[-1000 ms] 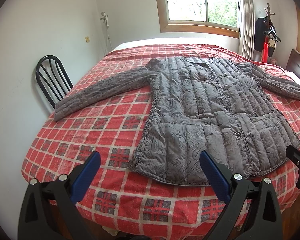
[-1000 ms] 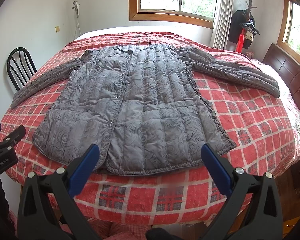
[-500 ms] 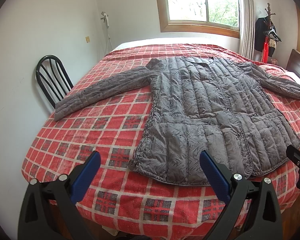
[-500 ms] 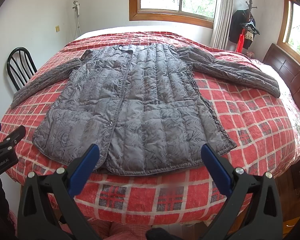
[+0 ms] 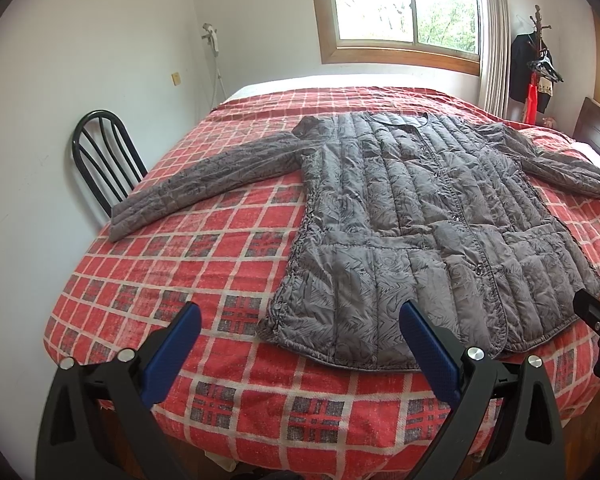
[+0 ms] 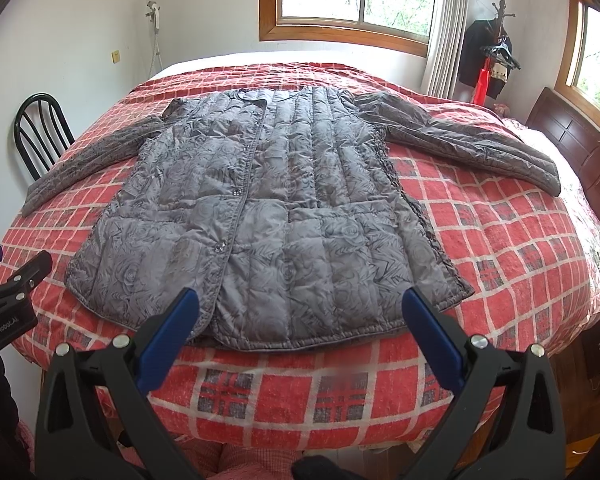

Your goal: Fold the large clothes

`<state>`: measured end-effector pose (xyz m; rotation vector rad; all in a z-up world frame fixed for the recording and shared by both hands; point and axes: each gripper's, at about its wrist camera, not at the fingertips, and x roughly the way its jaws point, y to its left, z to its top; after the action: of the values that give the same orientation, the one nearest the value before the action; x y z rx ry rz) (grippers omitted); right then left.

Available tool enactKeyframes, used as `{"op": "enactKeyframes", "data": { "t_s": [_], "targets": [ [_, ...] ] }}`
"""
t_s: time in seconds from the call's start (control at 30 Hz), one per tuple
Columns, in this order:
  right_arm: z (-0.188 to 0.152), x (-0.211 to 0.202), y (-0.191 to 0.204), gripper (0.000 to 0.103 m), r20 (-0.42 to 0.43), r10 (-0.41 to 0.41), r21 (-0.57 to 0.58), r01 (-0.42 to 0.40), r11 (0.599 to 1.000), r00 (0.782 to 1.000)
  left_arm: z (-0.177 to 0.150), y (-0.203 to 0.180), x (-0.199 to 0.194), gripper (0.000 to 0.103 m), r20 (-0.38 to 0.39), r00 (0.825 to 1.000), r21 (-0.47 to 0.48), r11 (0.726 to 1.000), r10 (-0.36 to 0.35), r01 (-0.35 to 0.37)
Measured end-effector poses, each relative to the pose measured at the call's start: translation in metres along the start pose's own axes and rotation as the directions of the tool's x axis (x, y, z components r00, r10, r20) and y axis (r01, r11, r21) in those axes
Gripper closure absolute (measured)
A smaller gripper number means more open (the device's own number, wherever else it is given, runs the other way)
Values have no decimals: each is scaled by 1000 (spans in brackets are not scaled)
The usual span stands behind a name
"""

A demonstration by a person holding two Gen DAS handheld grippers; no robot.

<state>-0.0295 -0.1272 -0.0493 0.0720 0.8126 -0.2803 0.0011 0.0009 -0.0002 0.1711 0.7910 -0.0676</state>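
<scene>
Right wrist: jacket (image 6: 276,216) flat on bed (image 6: 520,248), right gripper (image 6: 300,312) spread.

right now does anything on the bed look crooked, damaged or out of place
Nothing stands out. The grey quilted jacket lies flat and face up on the red plaid bedspread, front closed, both sleeves spread out to the sides, hem near the bed's edge. Both the left hand-held gripper and the right hand-held gripper are open, clear of it.
</scene>
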Motion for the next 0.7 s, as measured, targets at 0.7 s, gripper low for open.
{"op": "enactKeyframes", "data": {
  "t_s": [0.7],
  "targets": [
    [5,6,-1,3,-17,26,-4,-26,1000,1000,-4,13,15,4,-39,998,11,999,-48,48]
  ]
}}
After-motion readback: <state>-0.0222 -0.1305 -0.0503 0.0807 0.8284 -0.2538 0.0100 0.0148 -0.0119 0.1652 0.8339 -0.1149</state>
